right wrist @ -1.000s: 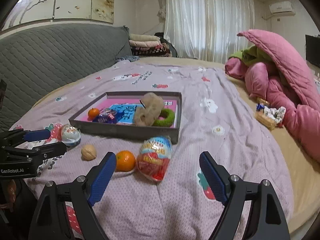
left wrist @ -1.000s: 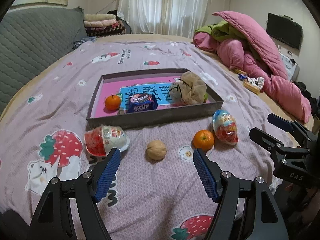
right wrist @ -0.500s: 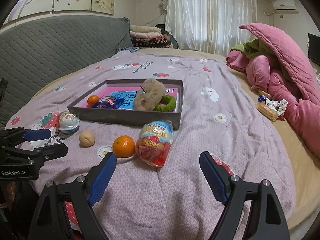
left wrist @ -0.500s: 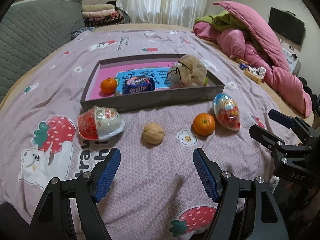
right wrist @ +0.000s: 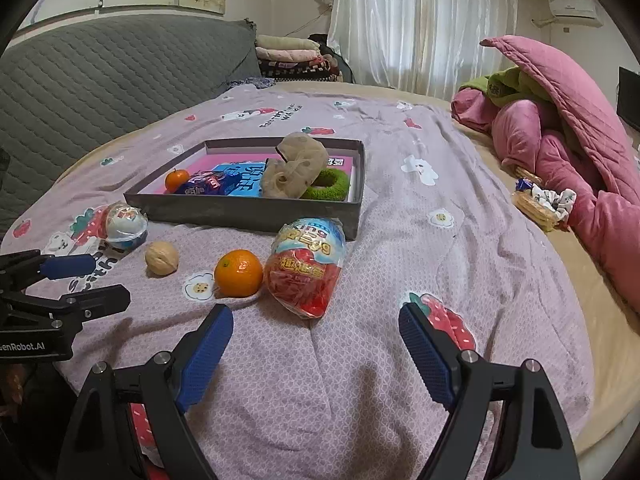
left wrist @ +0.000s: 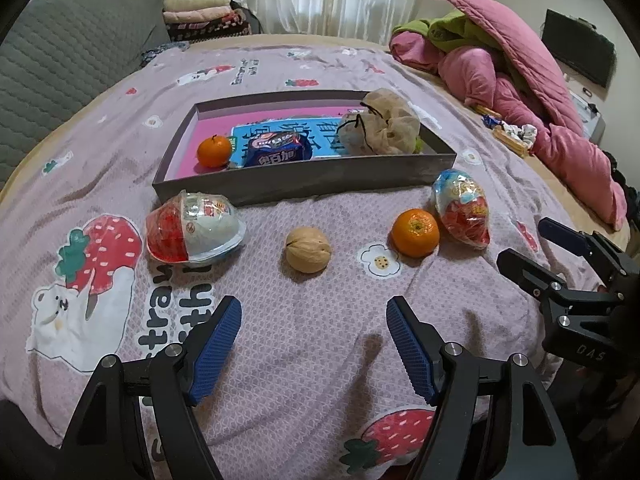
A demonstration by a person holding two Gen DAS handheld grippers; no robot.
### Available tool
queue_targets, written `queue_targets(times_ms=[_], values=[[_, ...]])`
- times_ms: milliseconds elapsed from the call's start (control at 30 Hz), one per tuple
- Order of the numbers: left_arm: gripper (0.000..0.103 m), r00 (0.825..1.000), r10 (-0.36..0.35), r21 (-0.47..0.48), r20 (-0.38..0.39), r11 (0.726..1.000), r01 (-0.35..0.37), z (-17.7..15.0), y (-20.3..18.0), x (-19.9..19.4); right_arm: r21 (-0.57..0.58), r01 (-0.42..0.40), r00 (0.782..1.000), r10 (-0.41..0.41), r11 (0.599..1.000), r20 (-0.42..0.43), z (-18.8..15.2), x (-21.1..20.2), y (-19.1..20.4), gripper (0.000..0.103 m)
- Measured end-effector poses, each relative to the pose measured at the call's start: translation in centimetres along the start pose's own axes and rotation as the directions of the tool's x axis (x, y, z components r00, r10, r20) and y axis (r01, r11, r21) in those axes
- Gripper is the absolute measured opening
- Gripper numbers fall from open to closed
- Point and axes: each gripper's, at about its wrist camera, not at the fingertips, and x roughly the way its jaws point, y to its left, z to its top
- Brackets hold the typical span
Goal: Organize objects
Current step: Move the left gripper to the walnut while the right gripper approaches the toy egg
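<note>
Left gripper [left wrist: 314, 320] hangs over the bedsheet [left wrist: 304, 344] w/ jaws spread wide, nothing between them; walnut [left wrist: 308, 249] sits just ahead of the gap, not touching either pad. Right gripper [right wrist: 316, 330] also spread wide & empty, low over the sheet, w/ the red egg pack [right wrist: 308, 266] just ahead, nearer its left finger.

Four loose items lie in a rough row on the sheet in front of the tray [left wrist: 304, 178]. From left in left-wrist view: dome egg pack [left wrist: 192, 226] close to the tray's front-left corner, walnut, orange [left wrist: 415, 233], then red egg pack [left wrist: 464, 210]. Orange & red pack touch or nearly so; walnut sits apart from both neighbours.

Tray is a shallow grey box w/ pink floor. Inside: small orange [left wrist: 214, 151] at front left, blue snack bag [left wrist: 278, 151] beside it, beige mesh pouch [left wrist: 378, 128] at right. Right-wrist view shows a green ring [right wrist: 329, 184] partly under the pouch.

Pink quilt [right wrist: 572, 128] is piled at the bed's right side, well apart from the tray. Grey headboard [right wrist: 100, 76] to the left, curtains [right wrist: 420, 20] behind.
</note>
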Motion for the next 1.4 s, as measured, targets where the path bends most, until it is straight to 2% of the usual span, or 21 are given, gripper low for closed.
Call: queue_targets(times_ms=[900,1400], values=[[0.076,1.0,-0.009,-0.027,-0.029,1.0,0.009,-0.2,0.6,3.1,0.01,-0.009,0.999,0.01,1.0,-0.036,-0.3,2.0,0.0,0.085],[0.076,1.0,0.0,-0.012,-0.005,1.0,0.0,1.0,0.5,5.0,0.05,-0.002,0.999,0.004,0.999,-0.034,0.4,3.3,-0.5,0.085]])
